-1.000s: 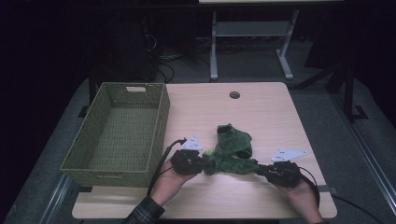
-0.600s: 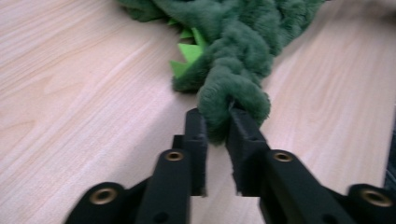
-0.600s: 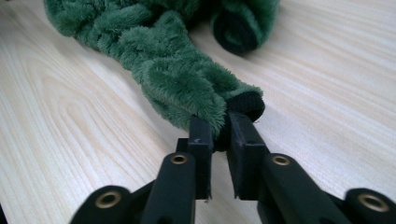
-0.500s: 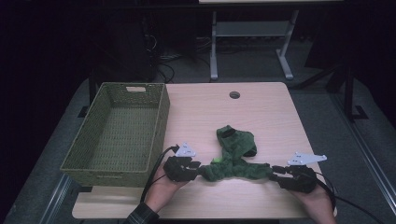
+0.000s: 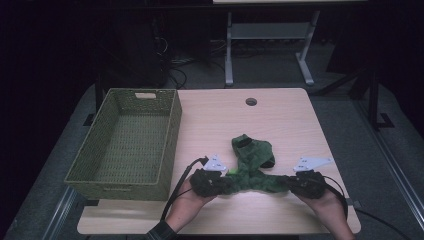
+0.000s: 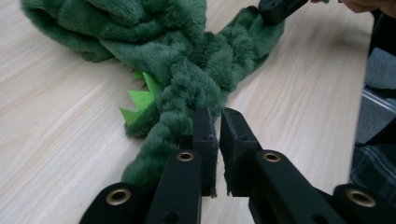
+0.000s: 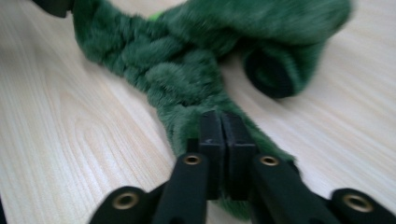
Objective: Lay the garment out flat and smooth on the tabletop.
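Green plush garment (image 5: 254, 165) lying on the wooden table (image 5: 280, 120), stretched between two hand-held grippers. Left gripper (image 6: 217, 122): jaws have just been closing and now stand nearly together, with a furry strip running under and beside their tips. Right gripper (image 7: 222, 122): jaws have just closed and pinch another strip, the bulk of the garment lying ahead of both. Wicker basket (image 5: 165, 145) beyond the left gripper's outer side.

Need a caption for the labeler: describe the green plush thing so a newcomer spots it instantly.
On the wooden table, right of the woven basket, near the front edge, lies the green plush garment. It is the table's one soft furry thing, stretched between both grippers, with bright green felt spikes.
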The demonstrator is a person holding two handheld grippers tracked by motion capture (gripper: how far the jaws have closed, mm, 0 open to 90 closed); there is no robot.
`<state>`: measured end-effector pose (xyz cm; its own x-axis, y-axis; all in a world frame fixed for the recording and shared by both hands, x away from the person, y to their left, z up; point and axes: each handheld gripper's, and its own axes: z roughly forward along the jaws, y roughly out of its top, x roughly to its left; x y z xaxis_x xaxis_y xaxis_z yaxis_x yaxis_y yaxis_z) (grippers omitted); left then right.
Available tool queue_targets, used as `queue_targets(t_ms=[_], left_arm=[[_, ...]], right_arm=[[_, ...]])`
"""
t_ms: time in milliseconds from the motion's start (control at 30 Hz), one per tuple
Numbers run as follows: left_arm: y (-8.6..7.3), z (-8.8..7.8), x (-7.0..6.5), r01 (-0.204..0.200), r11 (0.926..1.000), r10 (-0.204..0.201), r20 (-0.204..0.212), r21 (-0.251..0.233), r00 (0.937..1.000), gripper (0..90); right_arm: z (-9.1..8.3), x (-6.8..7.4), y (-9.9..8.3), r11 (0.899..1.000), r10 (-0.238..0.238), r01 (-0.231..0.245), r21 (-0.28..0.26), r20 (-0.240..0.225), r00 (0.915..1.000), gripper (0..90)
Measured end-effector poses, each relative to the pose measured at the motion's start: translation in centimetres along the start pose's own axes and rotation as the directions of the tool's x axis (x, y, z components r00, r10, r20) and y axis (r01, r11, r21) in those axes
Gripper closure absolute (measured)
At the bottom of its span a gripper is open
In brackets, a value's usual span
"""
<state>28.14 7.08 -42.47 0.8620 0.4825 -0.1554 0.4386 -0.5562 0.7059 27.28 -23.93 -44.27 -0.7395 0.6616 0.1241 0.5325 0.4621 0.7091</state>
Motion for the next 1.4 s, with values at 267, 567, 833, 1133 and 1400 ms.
queue_targets(t_ms=[267,567,833,1133,1400], left_arm=[[-1.3,2.5,2.0,-0.003,0.9939,0.007,-0.038,0.111,0.9993,87.4],[-2.6,1.1,2.0,0.012,0.9897,-0.011,-0.009,0.142,0.9999,87.9],[-4.3,-0.6,1.1,0.019,0.9867,-0.022,0.016,0.161,0.9996,87.0],[-1.6,-2.4,0.8,-0.006,0.9978,0.005,0.013,0.066,0.9999,64.0],[2.3,-2.3,2.7,-0.038,0.9992,0.038,-0.003,0.014,0.9993,59.8]], right_arm=[[2.5,-0.2,-0.3,0.994,-0.003,0.006,0.11,-0.03,0.9996,89.6],[2.2,0.6,-1.0,0.993,-0.014,0.023,0.113,-0.082,0.9966,89.6],[1.7,2.5,-1.8,0.992,-0.025,0.042,0.119,-0.136,0.9904,88.4],[0.3,2.1,-0.1,0.999,-0.022,0.027,0.045,-0.107,0.994,72.3],[1.6,-0.4,1.0,0.996,0.036,-0.032,0.082,-0.053,0.998,63.6]])
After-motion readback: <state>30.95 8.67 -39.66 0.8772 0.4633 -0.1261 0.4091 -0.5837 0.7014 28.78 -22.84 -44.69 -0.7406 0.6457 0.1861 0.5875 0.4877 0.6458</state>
